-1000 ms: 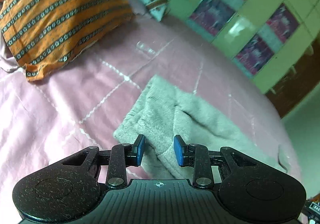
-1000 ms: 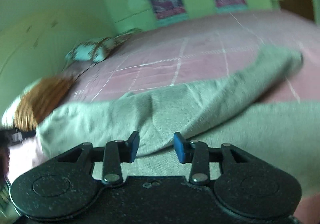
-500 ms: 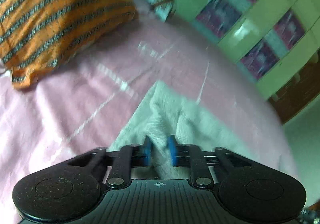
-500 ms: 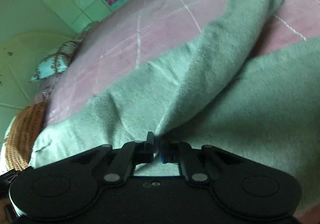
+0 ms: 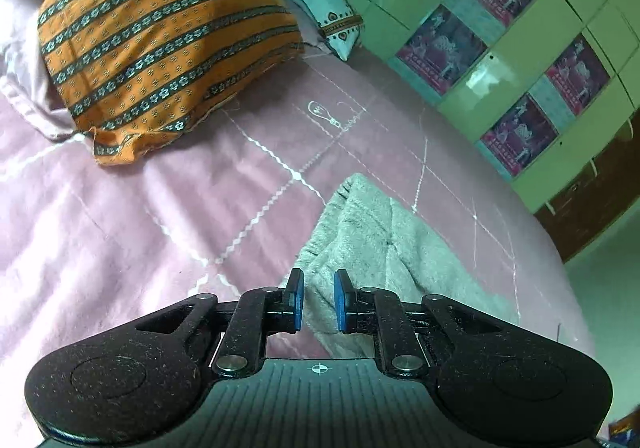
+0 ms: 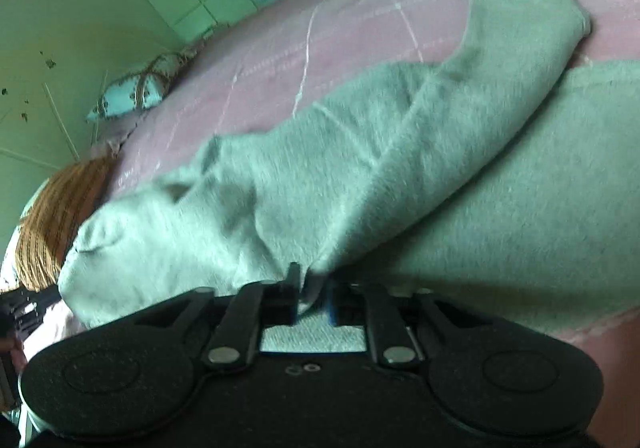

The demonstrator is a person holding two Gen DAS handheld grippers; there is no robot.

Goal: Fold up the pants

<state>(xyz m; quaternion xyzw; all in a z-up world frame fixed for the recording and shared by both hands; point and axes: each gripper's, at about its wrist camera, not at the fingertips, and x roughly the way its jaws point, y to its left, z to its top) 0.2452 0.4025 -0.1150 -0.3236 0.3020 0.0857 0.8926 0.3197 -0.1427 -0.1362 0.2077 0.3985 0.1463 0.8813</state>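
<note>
Grey fleece on pink checks, with orange stripes off to the side

Ahead of the black left tongs (image 5: 318, 302), whose blue pads (image 5: 297, 306) are showing, pale grey pants (image 5: 372, 248) are lying on a pink bedsheet (image 5: 140, 240) crossed by white zigzag lines; up-left an orange pillow (image 5: 160, 32) is showing dark bands dotted with small white flowers, beyond it a pale blue cushion (image 5: 320, 12) with brown heart-patterned bands, and to the right green cabinet doors (image 5: 520, 60) are carrying maroon pictures. The black right tongs (image 6: 312, 298) are sitting against the same grey fleece.

one pants (image 5: 372, 248), two pillows (image 5: 160, 36), two grippers (image 5: 318, 302)
</note>
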